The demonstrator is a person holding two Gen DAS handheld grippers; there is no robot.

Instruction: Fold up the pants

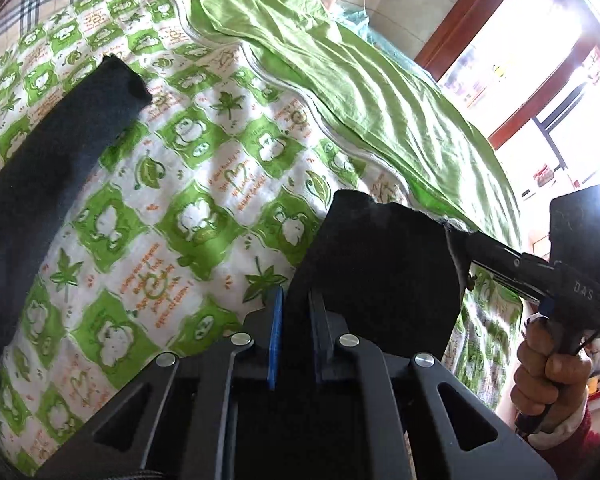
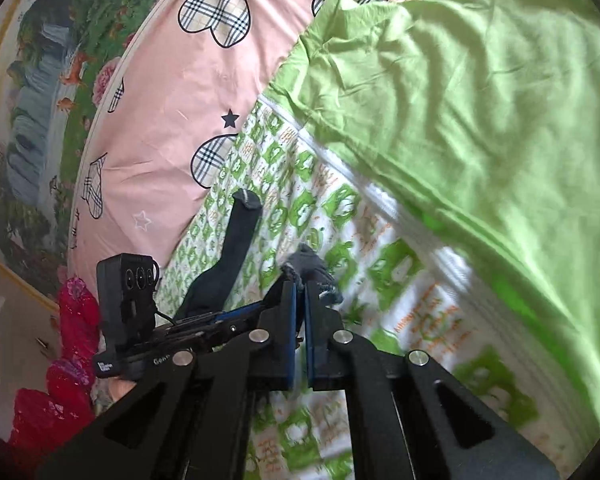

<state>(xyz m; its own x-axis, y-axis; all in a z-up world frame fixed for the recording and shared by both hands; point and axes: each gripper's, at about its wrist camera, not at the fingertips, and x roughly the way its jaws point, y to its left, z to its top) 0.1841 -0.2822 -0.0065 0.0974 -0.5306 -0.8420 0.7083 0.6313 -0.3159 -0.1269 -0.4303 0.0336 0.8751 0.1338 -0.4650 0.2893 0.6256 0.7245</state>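
Across the lower centre of the left wrist view: the left gripper [image 1: 296, 304], black two-finger tool with blue pads, jaws drawn narrow and clamped on the hem edge of the dark navy fabric pants [image 1: 374, 268]. That pant leg end rises as a dark flap in the lower right of the frame; the other leg [image 1: 64, 136] lies stretched from the left edge toward the upper left, flat on the quilt.

Item, right edge of the same view: the right gripper [image 1: 458, 240], black, its tips pinched on the upper right corner of the same raised flap; a hand [image 1: 548, 372] in a red cuffed sleeve grips its handle at lower right.

Item, lower centre of the right wrist view: the right gripper, blue pads nearly together, frayed dark hem cloth caught between them. The left gripper enters from the lower left of that frame, with its black camera block [image 2: 126, 300] standing above it.

Item: white cotton quilt printed with green squares and leaves [image 1: 204, 184], beneath the pants.

Item: plain lime-green sheet [image 2: 480, 112], rumpled, upper right in both views.

Item: pink bedcover with plaid hearts [image 2: 168, 92], upper left of the right wrist view, beside a framed landscape painting [image 2: 40, 128].
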